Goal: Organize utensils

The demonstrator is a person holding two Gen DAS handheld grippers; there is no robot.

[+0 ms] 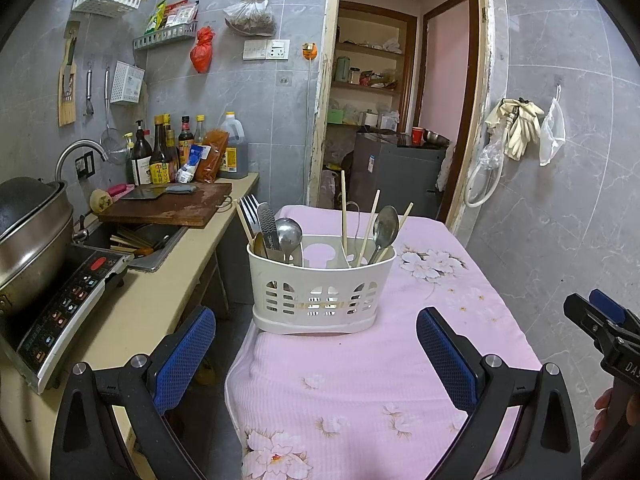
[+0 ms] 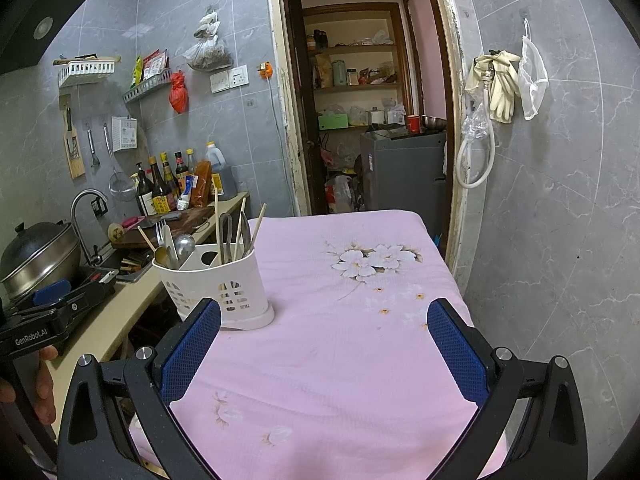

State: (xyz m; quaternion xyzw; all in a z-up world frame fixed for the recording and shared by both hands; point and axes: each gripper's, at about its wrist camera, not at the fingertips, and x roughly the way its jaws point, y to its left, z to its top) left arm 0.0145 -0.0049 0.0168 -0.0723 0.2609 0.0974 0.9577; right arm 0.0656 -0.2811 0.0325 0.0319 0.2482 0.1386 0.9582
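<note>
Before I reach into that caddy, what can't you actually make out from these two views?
- Lower ends of the utensils: hidden in both views by the wall of the white caddy.
- The middle compartment's contents: the left wrist view shows only its cut-out divider.
- Items in the sink: partly covered by the cutting board, too small to name.
- Right gripper and left gripper: open, empty; their handles are cut off by the bottom edge.

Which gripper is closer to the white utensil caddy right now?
Left. The left gripper faces the utensil caddy head-on, jaws open just short of it. The right gripper sits off to the caddy's right, over bare pink cloth.
</note>
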